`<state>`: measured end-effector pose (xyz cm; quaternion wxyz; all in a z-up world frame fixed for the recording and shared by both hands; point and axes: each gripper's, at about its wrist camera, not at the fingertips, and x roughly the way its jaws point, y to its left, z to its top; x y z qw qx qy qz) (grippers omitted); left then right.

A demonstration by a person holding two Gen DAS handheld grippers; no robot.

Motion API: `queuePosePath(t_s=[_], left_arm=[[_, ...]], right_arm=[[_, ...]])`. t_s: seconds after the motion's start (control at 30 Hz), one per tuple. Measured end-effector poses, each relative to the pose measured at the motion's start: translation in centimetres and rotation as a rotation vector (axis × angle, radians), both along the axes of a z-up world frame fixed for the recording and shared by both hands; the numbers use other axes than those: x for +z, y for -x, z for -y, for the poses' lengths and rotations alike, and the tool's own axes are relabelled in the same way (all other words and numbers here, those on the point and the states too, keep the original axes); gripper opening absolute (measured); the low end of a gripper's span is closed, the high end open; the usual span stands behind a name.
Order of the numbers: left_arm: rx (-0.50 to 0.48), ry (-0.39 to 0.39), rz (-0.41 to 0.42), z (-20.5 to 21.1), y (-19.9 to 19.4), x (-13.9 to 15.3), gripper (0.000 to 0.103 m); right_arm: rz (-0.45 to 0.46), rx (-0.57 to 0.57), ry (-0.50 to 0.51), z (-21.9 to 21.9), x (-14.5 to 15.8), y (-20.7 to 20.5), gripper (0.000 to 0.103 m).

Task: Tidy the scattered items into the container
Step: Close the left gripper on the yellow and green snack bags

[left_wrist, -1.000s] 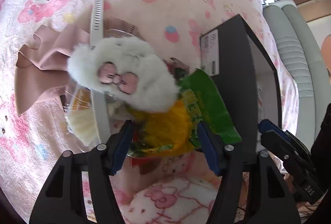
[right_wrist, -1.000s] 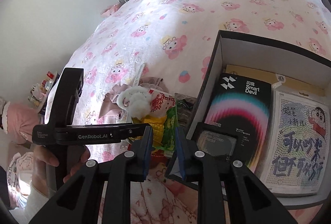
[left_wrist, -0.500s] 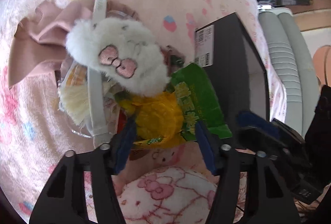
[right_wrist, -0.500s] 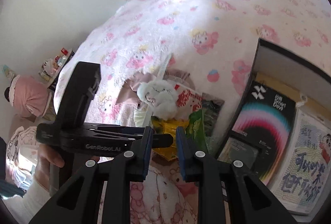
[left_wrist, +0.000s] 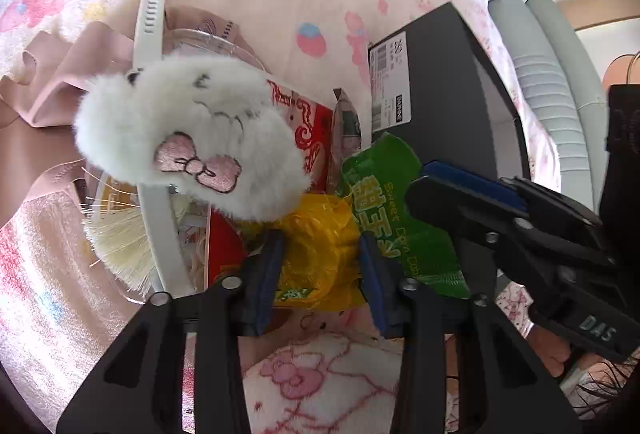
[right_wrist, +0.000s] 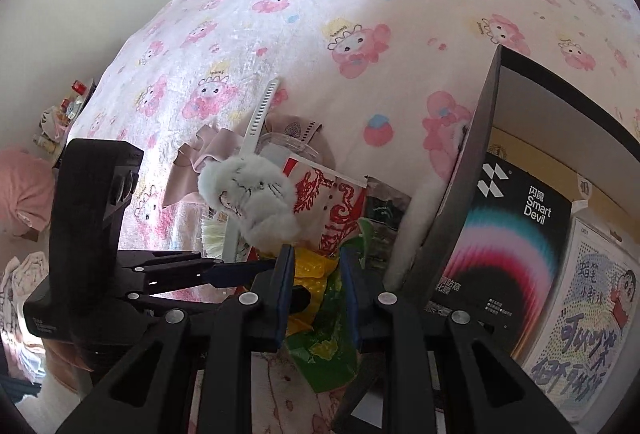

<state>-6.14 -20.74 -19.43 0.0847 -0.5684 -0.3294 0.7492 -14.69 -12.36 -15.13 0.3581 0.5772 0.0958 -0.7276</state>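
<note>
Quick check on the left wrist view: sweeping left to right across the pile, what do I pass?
Pink cloth → white comb → fluffy white plush → red printed packet → green and yellow sweet corn bag, its yellow end between the left gripper fingers → black box → right gripper.

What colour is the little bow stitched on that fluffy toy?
Pink, outlined in dark thread, on the white fluffy toy. The left wrist view shows it best.

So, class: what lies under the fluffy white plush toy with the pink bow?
Under the fluffy white plush toy: a white plastic comb, a red-printed packet, a clear plastic lid. Anything deeper is hidden.
</note>
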Motion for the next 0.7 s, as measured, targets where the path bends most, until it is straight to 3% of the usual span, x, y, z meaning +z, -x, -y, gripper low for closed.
queuePosePath(t_s=[0.13,0.2,0.23,0.33,0.5,0.57,0.63,0.7], left_arm=[[0.046,-0.005,-0.032,0.9,-1.7,0.3,0.034],[0.075,-0.046,-0.046,1.7,-2.9,0.4,0.022],[0.086,-0.076,-0.054,2.3,-3.5,0.5,0.021],[0.119,-0.063,-0.07,5.6,-4.8,0.3,0.02],[0.158,-0.081,-0.072,7.0,-5.7,-0.1,0.019],[0.169,-0.107,-0.087,6.9,-5.6,-0.4,0.019],[0.212,-0.149,-0.094,6.7,-5.0,-1.2,0.027],[0.249,-0.197,-0.107,7.1,-4.8,-1.8,0.044]], right_arm=[[0.001,0.018,0.002,-0.3,0.1,-0.5,0.02],[0.024,0.018,0.015,-0.7,0.2,-1.0,0.02],[0.039,0.02,0.016,-0.9,0.1,-1.2,0.02],[0.064,0.03,0.024,-0.9,0.0,-2.1,0.02],[0.058,0.036,0.013,-0.3,-0.3,-3.3,0.02],[0.066,0.053,0.017,0.0,-0.4,-3.6,0.027],[0.048,0.074,-0.002,0.6,-0.4,-3.9,0.035],[0.039,0.082,-0.025,0.9,-0.5,-4.1,0.038]])
